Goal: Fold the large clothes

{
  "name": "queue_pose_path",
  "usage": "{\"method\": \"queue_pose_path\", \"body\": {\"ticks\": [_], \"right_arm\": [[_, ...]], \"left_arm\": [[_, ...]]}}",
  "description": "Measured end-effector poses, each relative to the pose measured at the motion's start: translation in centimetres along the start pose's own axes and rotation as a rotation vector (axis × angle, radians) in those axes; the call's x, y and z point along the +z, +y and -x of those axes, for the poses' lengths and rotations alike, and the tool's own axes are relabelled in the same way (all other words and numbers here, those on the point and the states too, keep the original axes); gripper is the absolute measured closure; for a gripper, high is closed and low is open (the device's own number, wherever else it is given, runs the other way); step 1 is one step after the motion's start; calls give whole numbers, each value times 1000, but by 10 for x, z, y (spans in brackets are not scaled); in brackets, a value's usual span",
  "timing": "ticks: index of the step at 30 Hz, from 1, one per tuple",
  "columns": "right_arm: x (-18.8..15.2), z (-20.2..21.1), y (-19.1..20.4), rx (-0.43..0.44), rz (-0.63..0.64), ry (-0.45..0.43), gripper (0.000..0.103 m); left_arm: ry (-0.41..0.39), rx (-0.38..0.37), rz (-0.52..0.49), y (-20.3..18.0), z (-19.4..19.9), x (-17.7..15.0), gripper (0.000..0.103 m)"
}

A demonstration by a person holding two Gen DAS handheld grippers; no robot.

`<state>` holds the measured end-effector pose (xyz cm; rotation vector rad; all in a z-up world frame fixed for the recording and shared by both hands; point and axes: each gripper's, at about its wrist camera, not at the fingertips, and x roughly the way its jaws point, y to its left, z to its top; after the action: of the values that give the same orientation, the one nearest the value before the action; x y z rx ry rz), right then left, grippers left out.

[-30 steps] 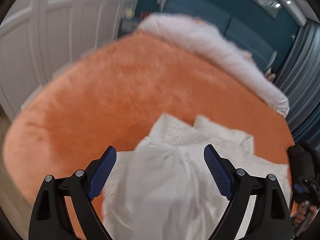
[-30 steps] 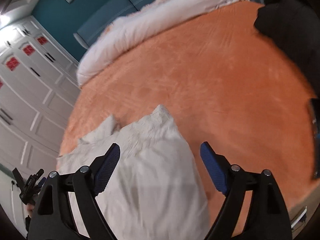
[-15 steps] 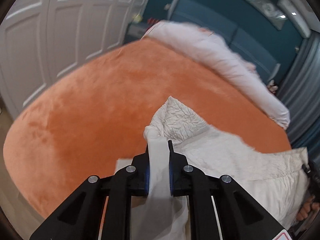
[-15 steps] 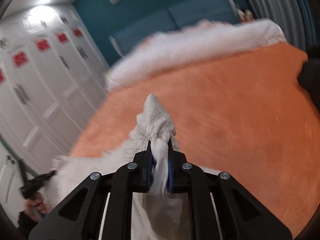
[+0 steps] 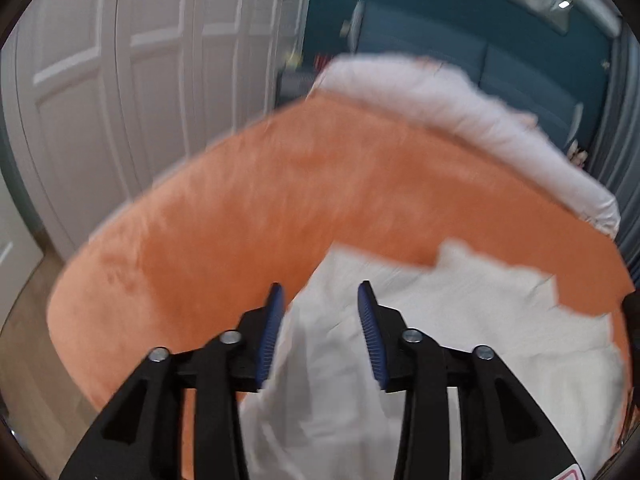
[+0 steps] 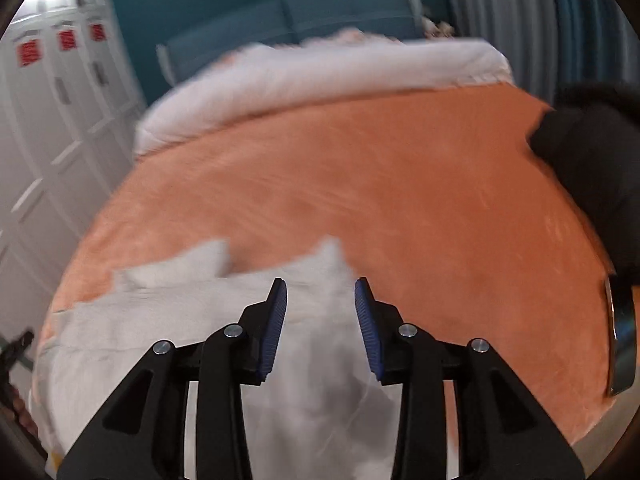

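Orange plush blanket (image 5: 248, 216) covers the bed and fills most of both my views; surface blurred. White garment (image 5: 460, 320) lies on the near part of it, spread across between my two grippers, crumpled, with two soft corners poking toward the head of the bed in the right wrist view (image 6: 168, 308). White bedding roll (image 6: 320, 72) runs along the far edge of the orange blanket, in front of a teal headboard (image 6: 288, 16). White panelled wardrobe doors (image 5: 132, 80) stand off to the left side; red tags show on some of them in the right wrist view. Grey curtains (image 6: 500, 20) hang at the far right. A black heap of fabric (image 6: 592, 160) sits on the right edge of the bed, well apart from the white garment. My left gripper (image 5: 320, 304): jaws have just been opening, now standing partly apart, blue pads (image 5: 272, 328) clear of the cloth; the garment's left portion lies below and between them, not pinched. My right gripper (image 6: 320, 300): same, jaws have just been opening, a moderate gap, pads (image 6: 366, 328) not pressing; the garment's right portion lies beneath the gap, loose. A dark strip with a shiny rim (image 6: 620, 340) lies at the bed's right edge; I cannot tell what it is.
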<state>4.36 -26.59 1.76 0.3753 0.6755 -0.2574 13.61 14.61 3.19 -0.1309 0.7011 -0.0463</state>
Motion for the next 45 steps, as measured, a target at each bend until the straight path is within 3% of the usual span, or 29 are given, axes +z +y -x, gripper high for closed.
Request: {"method": "queue_pose_path", "body": {"ticks": [2, 3, 5, 7, 9, 10, 12, 15, 16, 17, 19, 21, 23, 25, 28, 32, 36, 38, 40, 42, 43, 45], "right_arm": [[-8, 0, 33, 80, 48, 25, 68], [-18, -6, 55, 136, 81, 64, 68], [-35, -18, 85, 205, 132, 127, 69], [-55, -33, 113, 244, 216, 193, 70], [-65, -43, 121, 211, 283, 192, 70], [-67, -45, 112, 194, 293, 183, 71], [-64, -47, 92, 179, 242, 167, 74], [-49, -46, 23, 37, 89, 139, 77], [-47, -48, -7, 12, 12, 143, 98], [-49, -49, -29, 6, -43, 153, 103], [-54, -50, -59, 15, -124, 175, 103], [-56, -49, -58, 5, -115, 204, 103], [-52, -48, -36, -87, -6, 222, 102], [-44, -40, -16, -112, 21, 224, 98], [-28, -21, 28, 14, 70, 170, 95], [-18, -35, 115, 164, 219, 187, 83], [-28, -89, 168, 163, 340, 281, 83], [-23, -108, 159, 133, 315, 293, 84], [-14, -113, 124, 103, 212, 275, 85], [-6, -113, 69, 40, 74, 250, 90], [-5, -111, 47, 14, 18, 247, 103], [-10, -114, -7, 10, -131, 260, 103]], "left_arm": [[-2, -79, -5, -22, 4, 3, 51], [22, -144, -11, -41, 2, -1, 50], [64, -191, -55, -72, -5, -14, 50], [107, -186, -147, -103, -22, -35, 49], [141, -135, -189, -113, -40, -53, 49], [142, -123, -189, -109, -46, -60, 44], [130, -153, -160, -91, -49, -62, 44], [126, -153, -162, -71, -50, -59, 41], [120, -130, -160, -65, -48, -58, 36], [113, -116, -149, -59, -46, -58, 33], [114, -102, -107, -45, -46, -59, 30], [116, -94, -89, -37, -43, -62, 30], [107, -69, -88, -32, -38, -63, 30], [115, -62, -73, -27, -32, -63, 31], [99, -63, -35, -20, -20, -54, 32], [86, -44, -38, -31, -34, -26, 32], [154, 58, -68, -32, -84, -11, 32], [172, 82, -84, -23, -100, -12, 33], [176, 71, -106, -15, -110, -19, 33], [152, 60, -115, -13, -109, -24, 33], [141, 61, -119, -13, -109, -27, 33], [135, 58, -115, -14, -112, -31, 33]]}}
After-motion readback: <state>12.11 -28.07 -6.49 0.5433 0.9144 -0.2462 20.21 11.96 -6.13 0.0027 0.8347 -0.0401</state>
